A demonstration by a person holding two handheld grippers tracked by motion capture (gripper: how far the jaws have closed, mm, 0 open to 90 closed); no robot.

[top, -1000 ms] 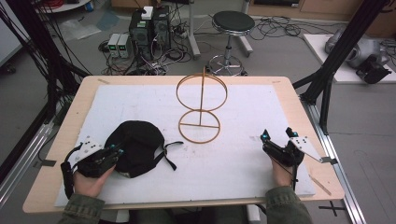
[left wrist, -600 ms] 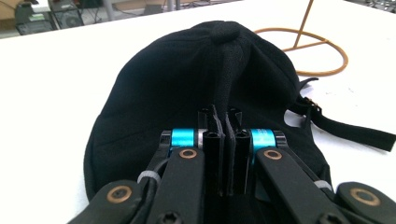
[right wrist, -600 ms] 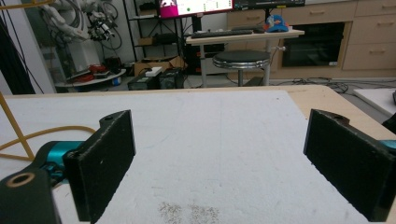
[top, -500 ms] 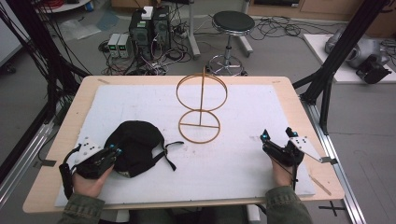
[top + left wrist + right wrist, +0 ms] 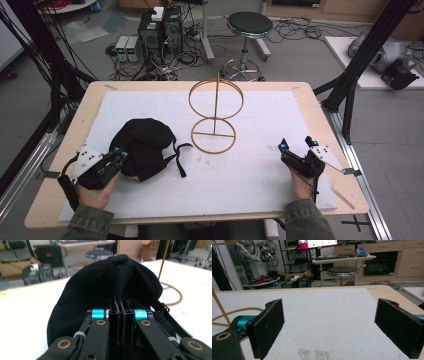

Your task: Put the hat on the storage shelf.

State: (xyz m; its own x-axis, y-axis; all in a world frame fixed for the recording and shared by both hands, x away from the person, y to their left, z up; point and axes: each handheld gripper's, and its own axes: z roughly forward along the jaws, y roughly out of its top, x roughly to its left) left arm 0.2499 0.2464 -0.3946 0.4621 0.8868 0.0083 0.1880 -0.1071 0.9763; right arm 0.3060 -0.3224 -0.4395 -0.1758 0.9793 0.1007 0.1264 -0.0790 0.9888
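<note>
Cap lower left of frame, on white pad covering surface. Wire stand centre, right of cap, apart from it. Cap strap trails toward stand base. Left gripper at cap's lower-left edge. Right gripper lower right, well apart. Stool on floor behind surface.

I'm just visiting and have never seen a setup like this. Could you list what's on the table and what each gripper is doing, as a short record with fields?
Surface: white foam sheet on a wooden table
Item in hand: soft black fabric cap with a strap, lying left of centre
Other item: orange wire stand with two rings on an upright rod, at mid-table
Left gripper: shut on a fold of the cap's fabric
Right gripper: jaws wide open, nothing between them, resting at the sheet's right side
</note>
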